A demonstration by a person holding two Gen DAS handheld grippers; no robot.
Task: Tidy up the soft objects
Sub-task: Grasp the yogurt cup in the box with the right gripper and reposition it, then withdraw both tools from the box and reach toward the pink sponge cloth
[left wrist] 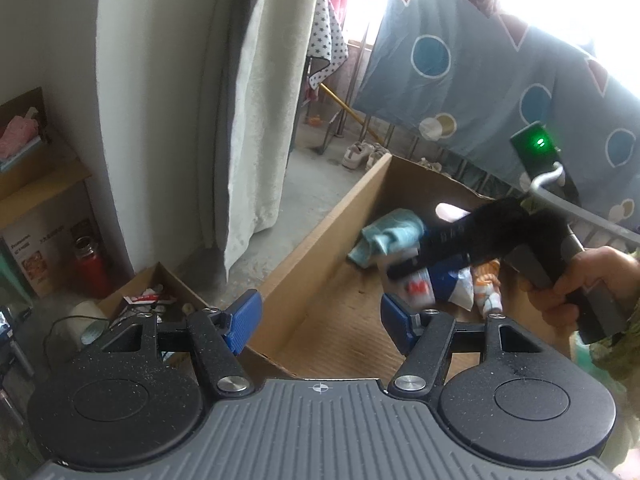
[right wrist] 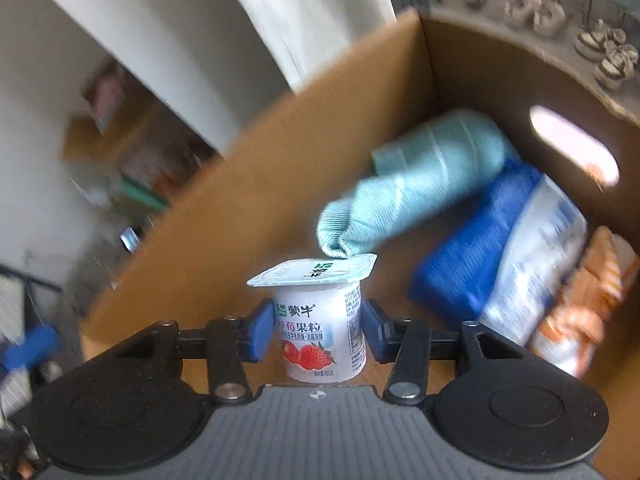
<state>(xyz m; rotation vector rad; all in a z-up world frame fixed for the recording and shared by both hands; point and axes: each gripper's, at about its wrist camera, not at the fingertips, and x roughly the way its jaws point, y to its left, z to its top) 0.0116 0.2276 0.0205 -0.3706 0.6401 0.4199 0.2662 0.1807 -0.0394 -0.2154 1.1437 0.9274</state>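
Right gripper (right wrist: 316,338): blue pads pressed on either side of a strawberry yogurt cup (right wrist: 322,320), which I held upright with its foil lid intact, above the open cardboard box (right wrist: 224,240). In the left wrist view the same tool showed only as a dark blur over the box contents, my hand (left wrist: 576,284) wrapped round its handle.

Left gripper (left wrist: 316,322): jaws stood apart at a middling width, nothing between the pads; it hung over the near edge of the same box, touching nothing that I could make out.

Box contents, already lying inside against the far corner:
- one rolled light-teal cloth (right wrist: 416,184), its loose end drooping toward the cup's lid;
- one blue-and-white soft packet (right wrist: 500,256), lying aslant beside the cloth;
- one orange-and-white pouch (right wrist: 580,300), furthest right, blurred, its make not readable.

Progress, as judged: well under way. Three soft items were deposited; the cup was the item in hand, carried over the box but not yet set down or released.

Outstanding: placing the cup. A small side carton (left wrist: 156,292) on the floor to the left held oddments; whether any of them belonged to the task, I could not tell.
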